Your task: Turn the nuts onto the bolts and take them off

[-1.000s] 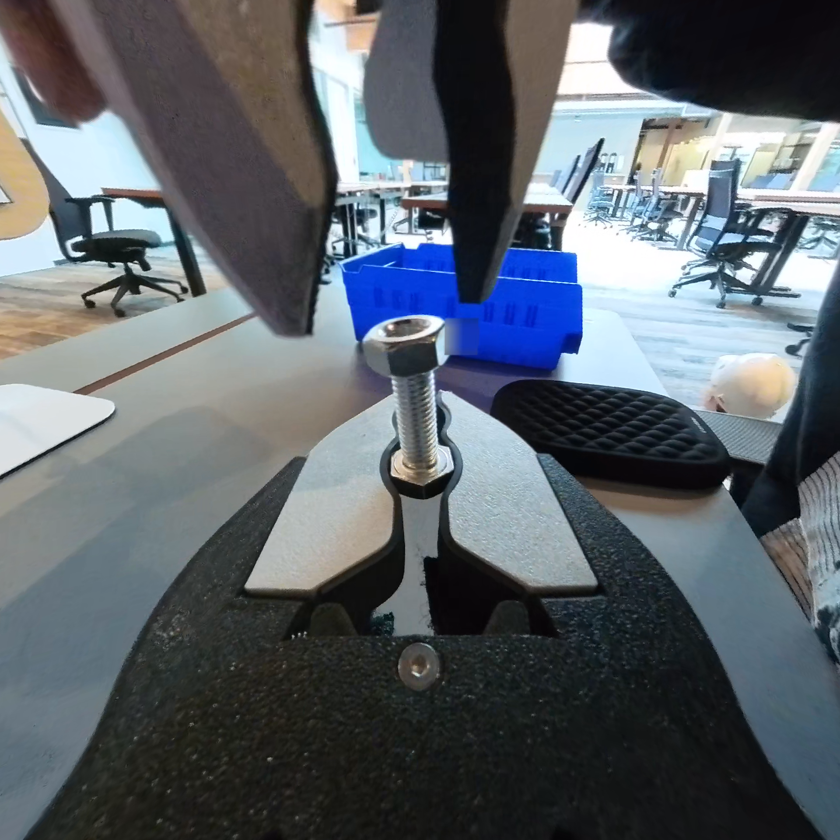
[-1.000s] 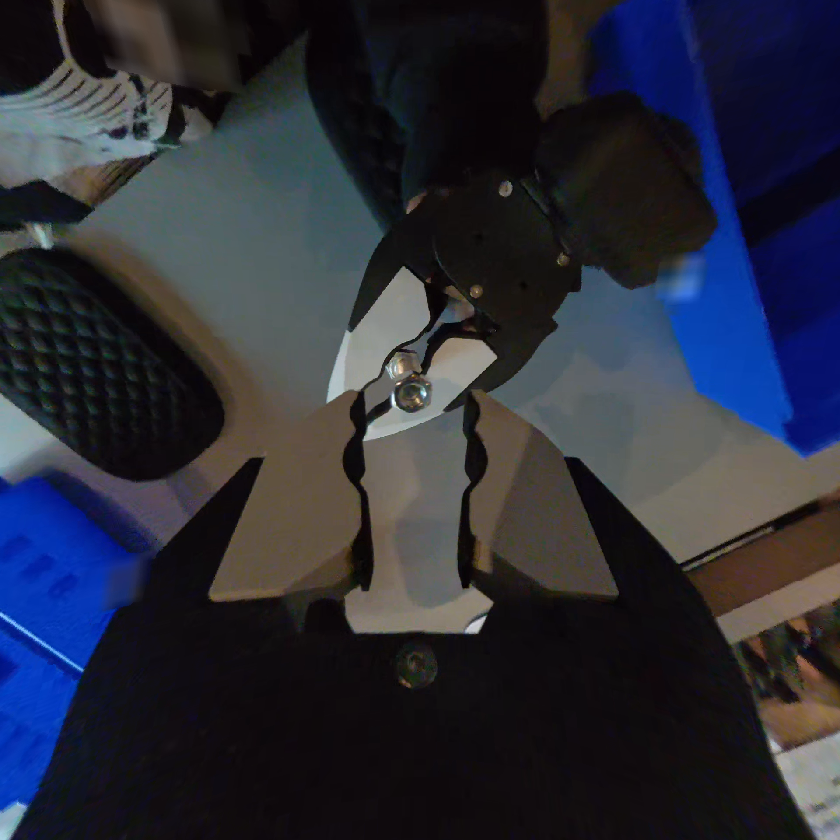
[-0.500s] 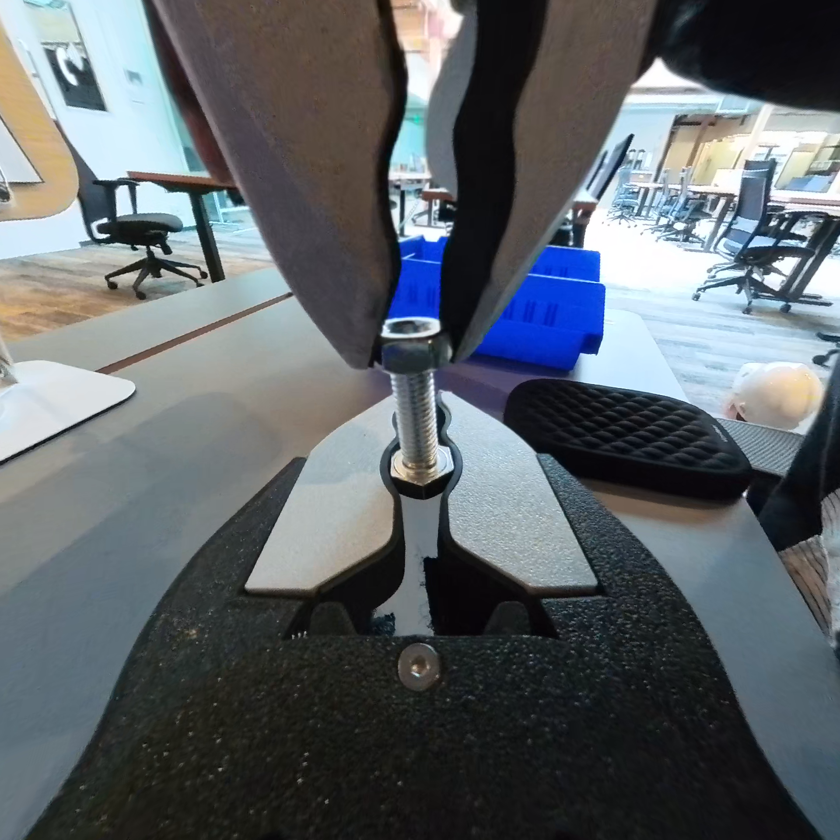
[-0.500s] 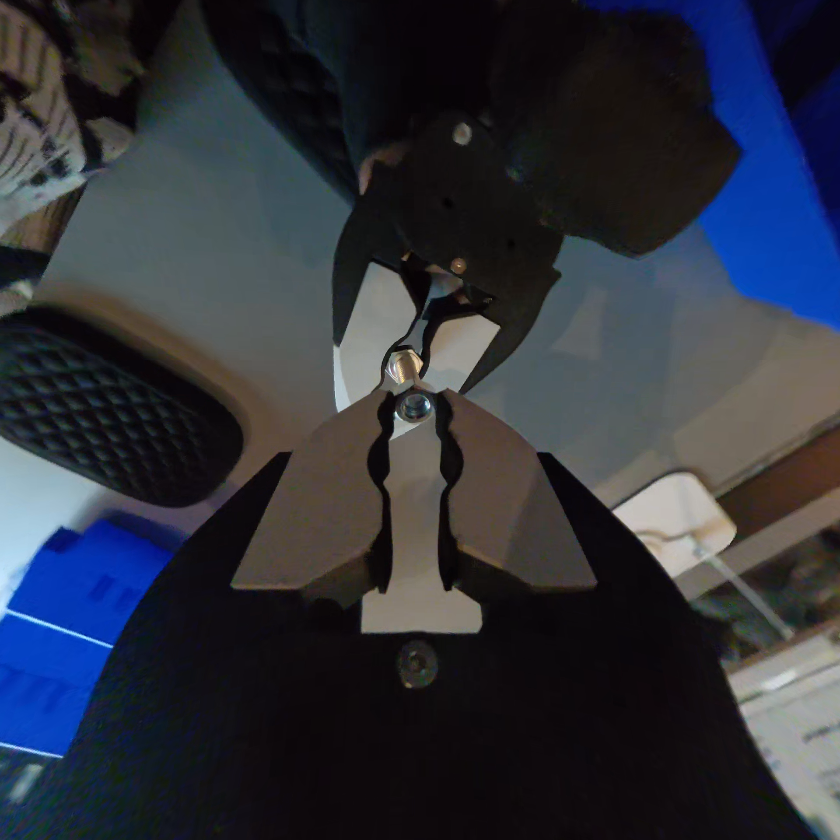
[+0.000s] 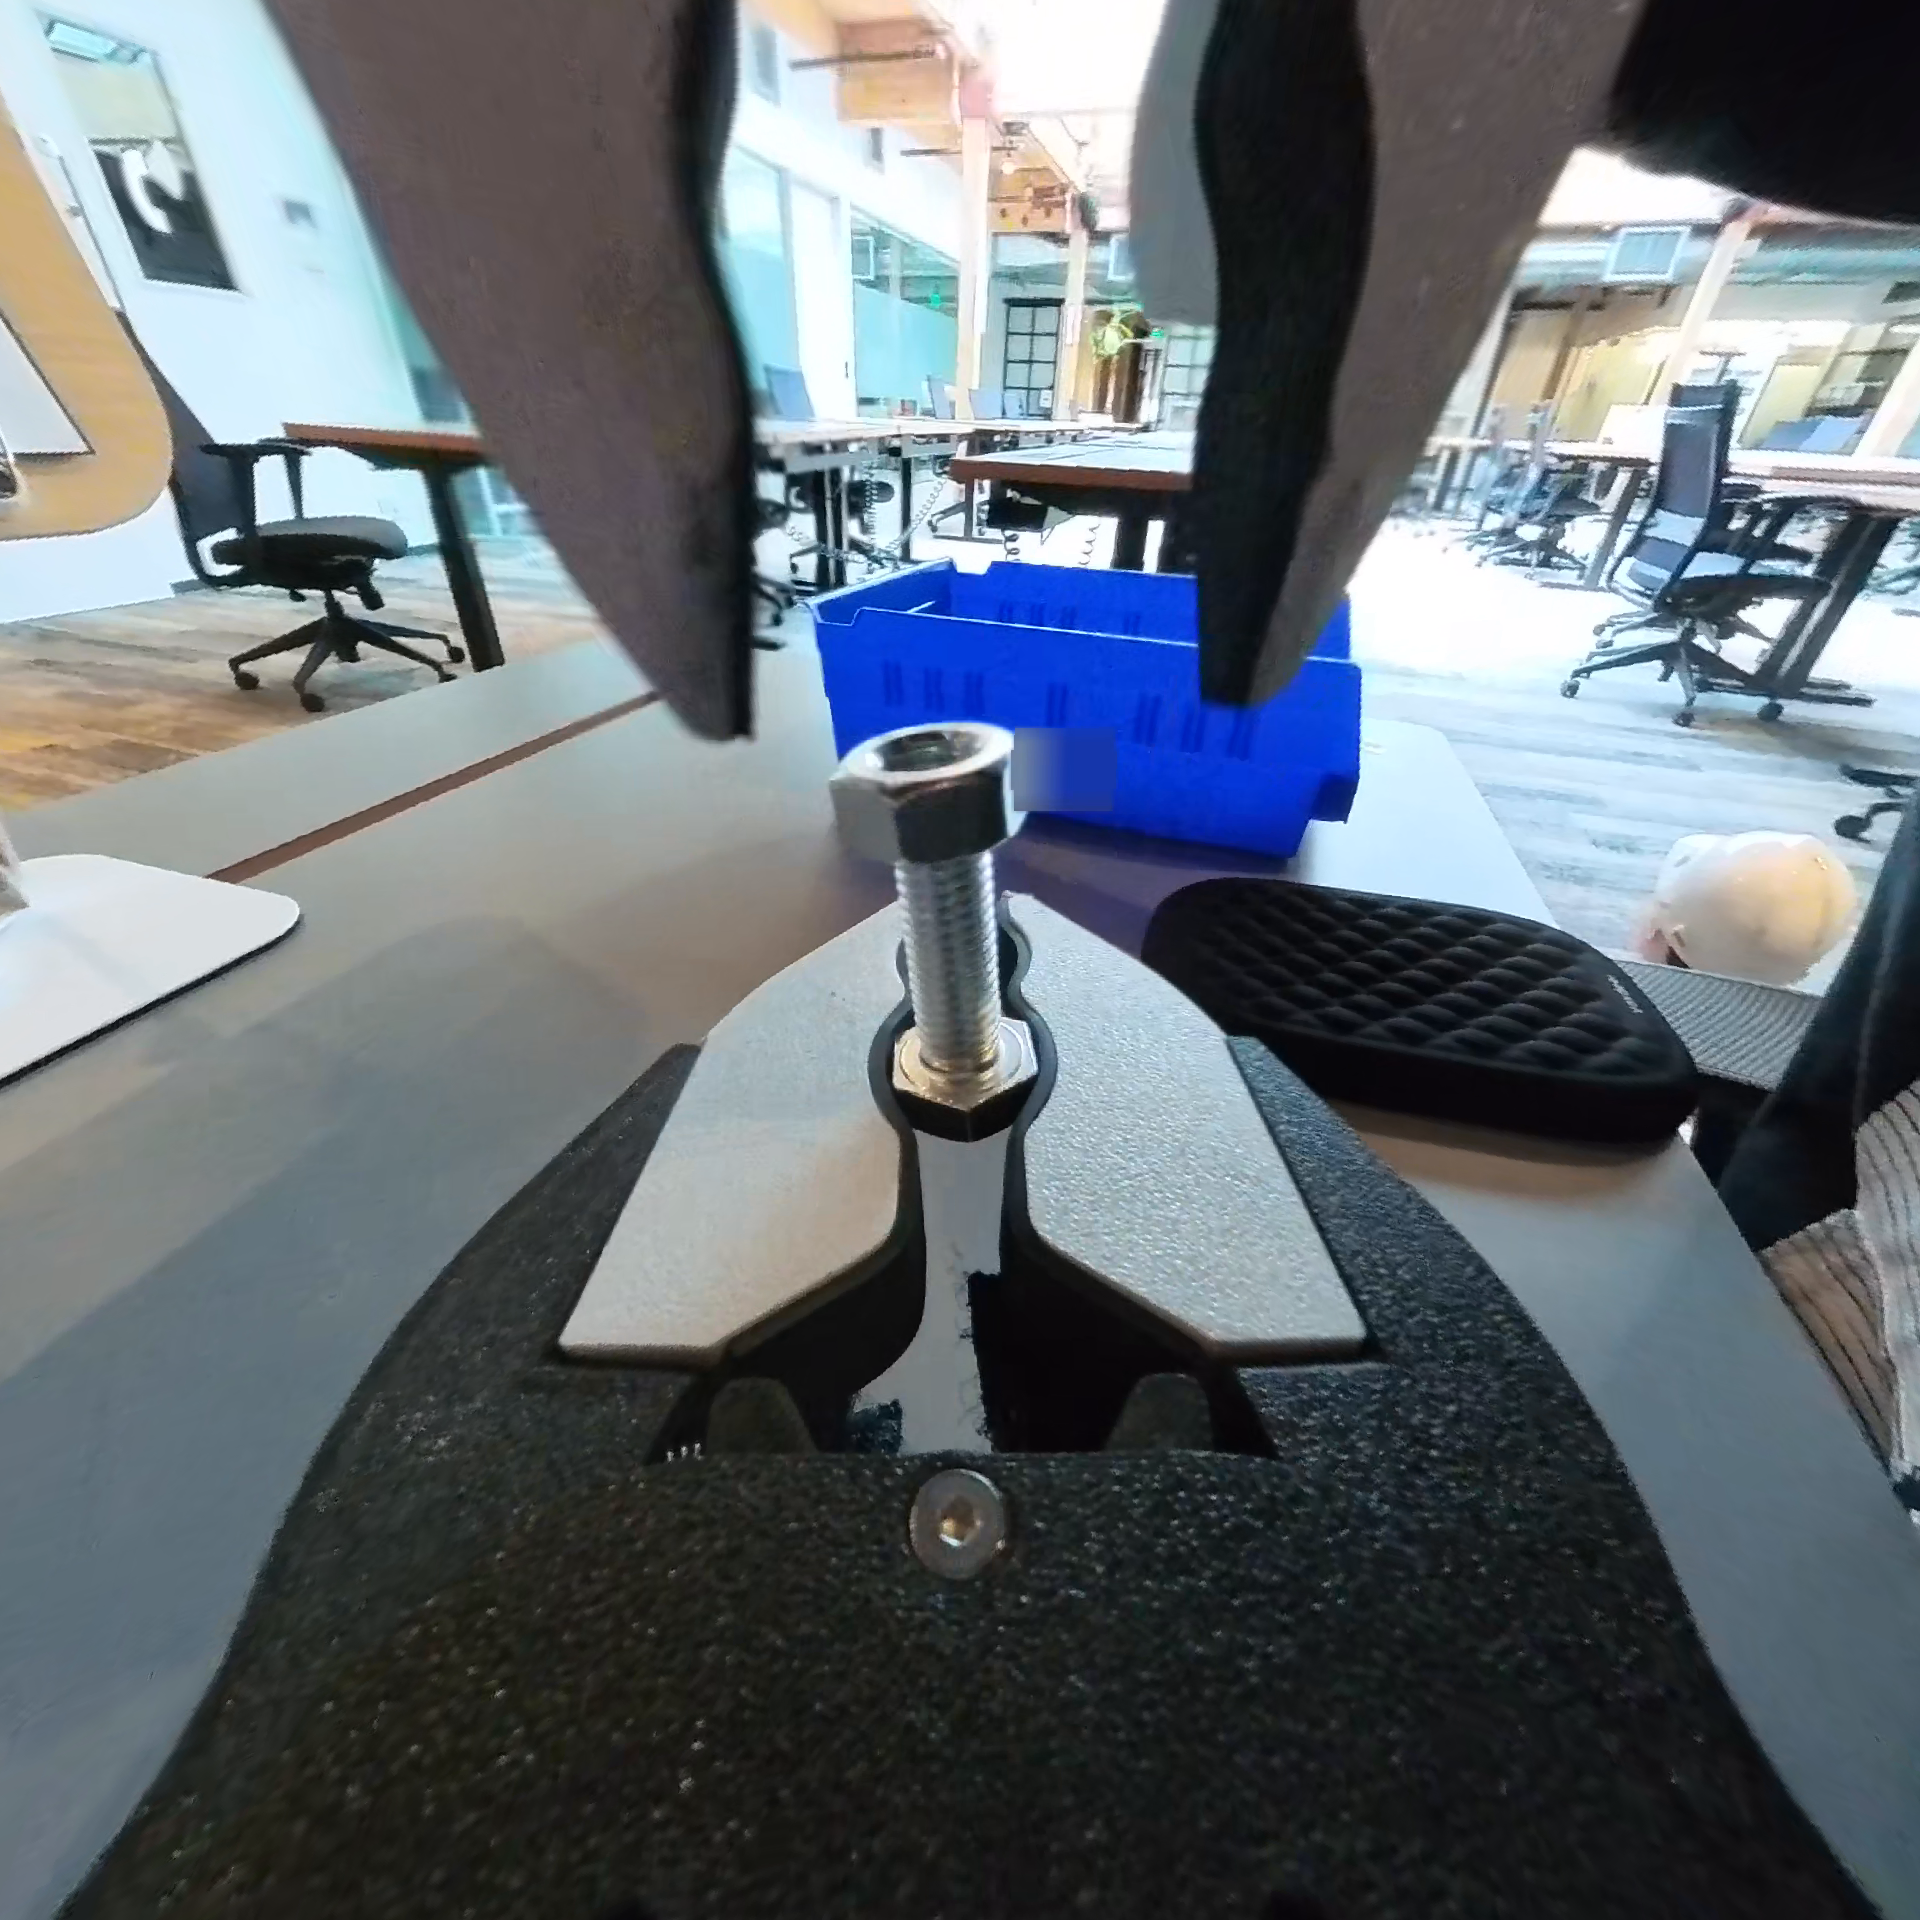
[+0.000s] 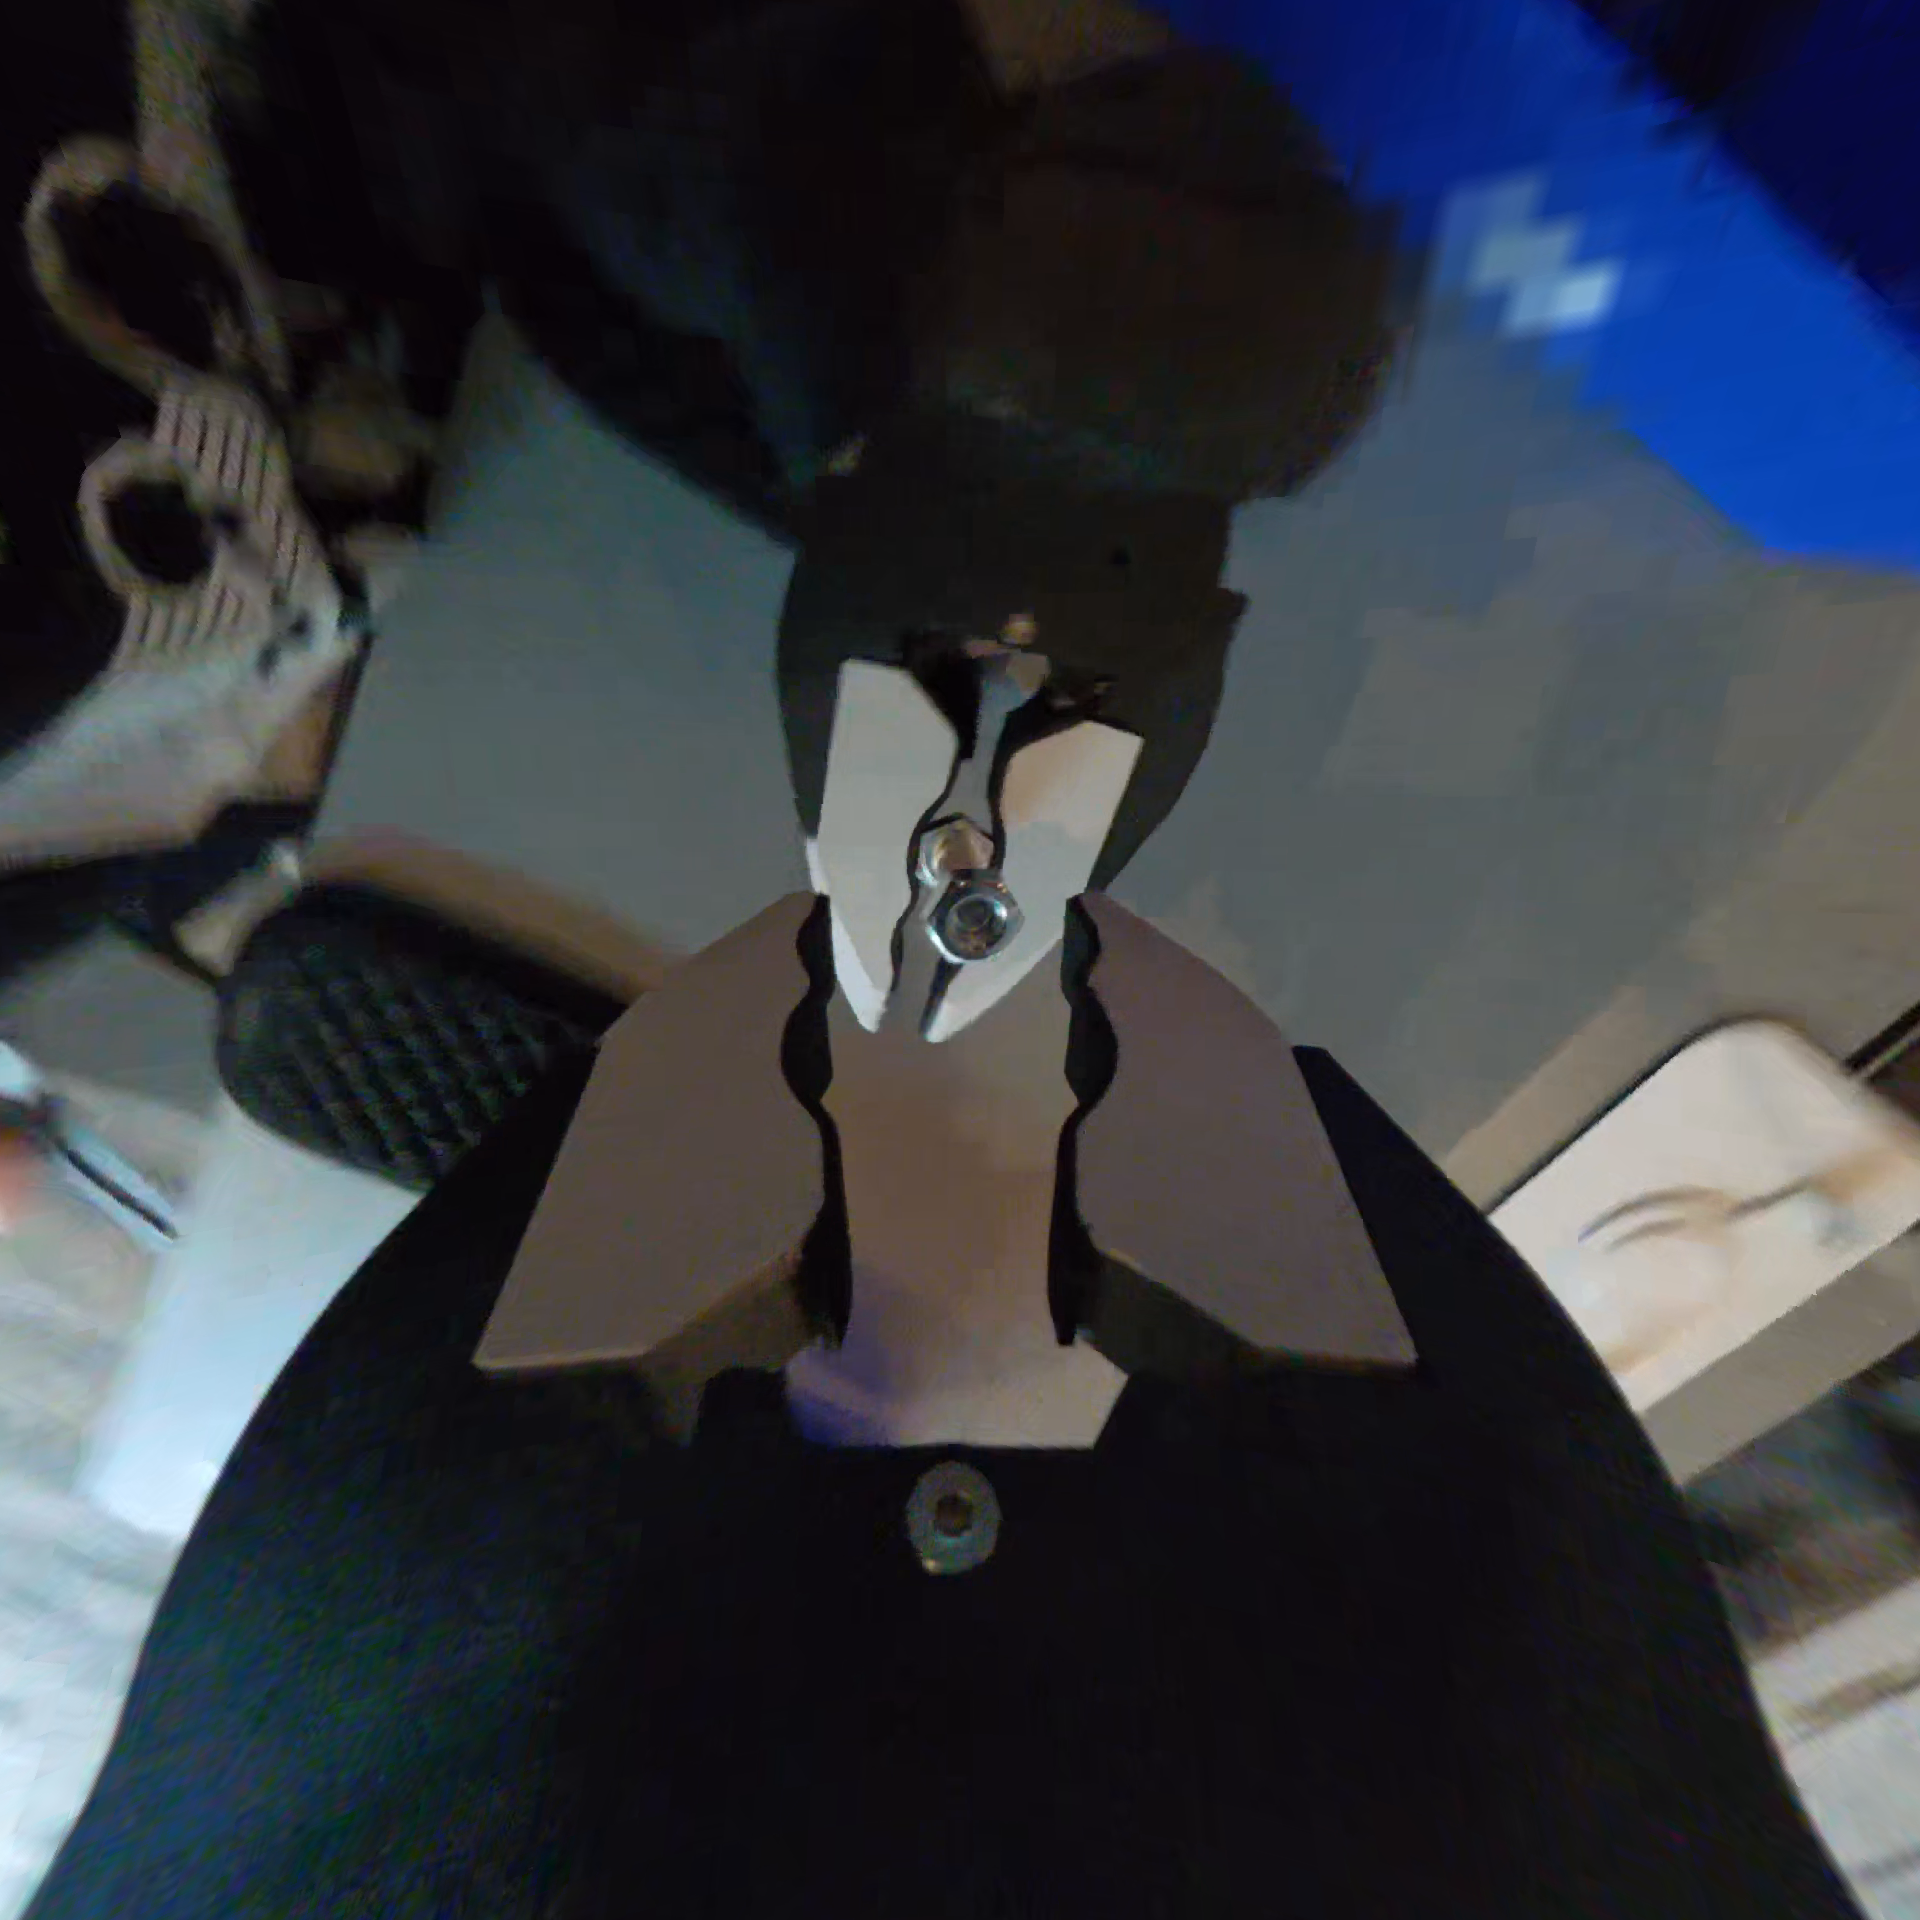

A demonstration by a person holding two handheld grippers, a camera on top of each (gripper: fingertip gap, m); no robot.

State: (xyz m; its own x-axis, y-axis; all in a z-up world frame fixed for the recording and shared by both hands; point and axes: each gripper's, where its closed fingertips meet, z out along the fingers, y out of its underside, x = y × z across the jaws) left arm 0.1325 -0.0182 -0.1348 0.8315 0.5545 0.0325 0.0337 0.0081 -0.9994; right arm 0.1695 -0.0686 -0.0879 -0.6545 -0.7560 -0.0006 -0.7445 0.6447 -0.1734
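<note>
One bolt point(image 5: 951, 966), one nut point(image 5: 921, 792): left tool point(image 5: 961, 1049) pinches the bolt, right tool point(image 5: 971, 696) spread above.

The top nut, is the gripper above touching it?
Apart. The left wrist view shows the right gripper open above the nut, with clear space between.

- The place is a big open office.
- Behind the grey table point(image 5: 436, 1018) stand long rows of desks point(image 5: 1049, 457) with dark tops.
- Black office chairs point(image 5: 301, 551) on wheels stand by the desks.
- The floor point(image 5: 125, 665) is of wood planks.
- Glass walls point(image 5: 894, 322) and wooden beams point(image 5: 977, 208) show far behind.
</note>
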